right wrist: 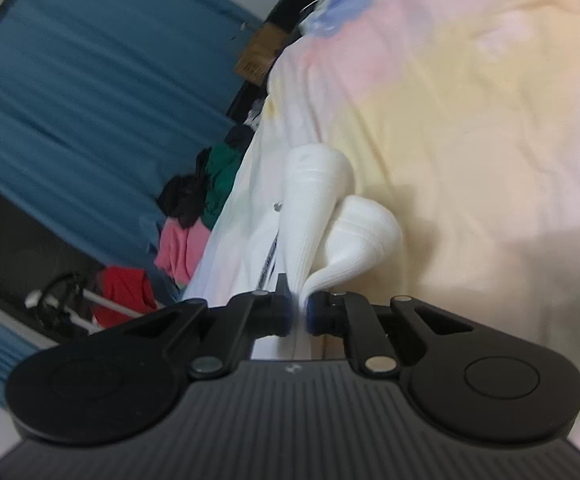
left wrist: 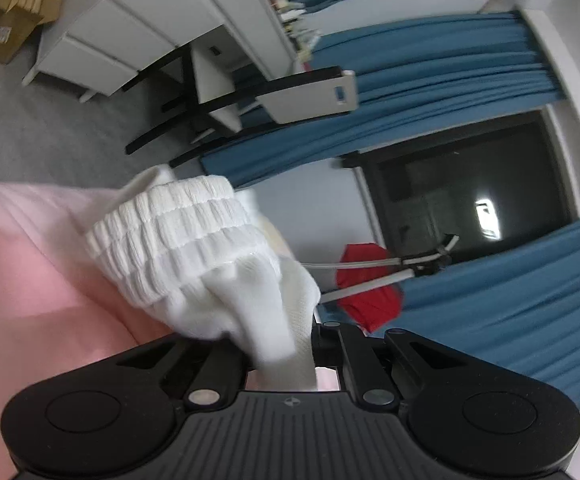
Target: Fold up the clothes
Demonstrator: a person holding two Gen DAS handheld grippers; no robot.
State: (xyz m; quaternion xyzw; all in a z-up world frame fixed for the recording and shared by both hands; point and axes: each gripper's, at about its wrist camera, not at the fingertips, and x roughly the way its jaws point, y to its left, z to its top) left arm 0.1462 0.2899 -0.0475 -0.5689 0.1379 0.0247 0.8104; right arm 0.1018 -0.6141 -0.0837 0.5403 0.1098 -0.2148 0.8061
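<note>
My left gripper (left wrist: 290, 344) is shut on a white sock (left wrist: 194, 256). Its ribbed cuff bunches up in front of the fingers, over the pink bedsheet (left wrist: 22, 264). My right gripper (right wrist: 298, 312) is shut on white socks (right wrist: 321, 216). Two sock ends hang forward from the jaws over the pastel pink-and-yellow bedsheet (right wrist: 469, 120). A white garment with a zipper (right wrist: 246, 216) lies just left of them on the bed.
Blue curtains (left wrist: 449, 92) and a dark window (left wrist: 469, 200) are behind. White drawers (left wrist: 138, 24) and a chair (left wrist: 250, 108) stand on the grey floor. A rack with red cloth (left wrist: 369, 284) and a pile of clothes (right wrist: 194, 216) sit beside the bed.
</note>
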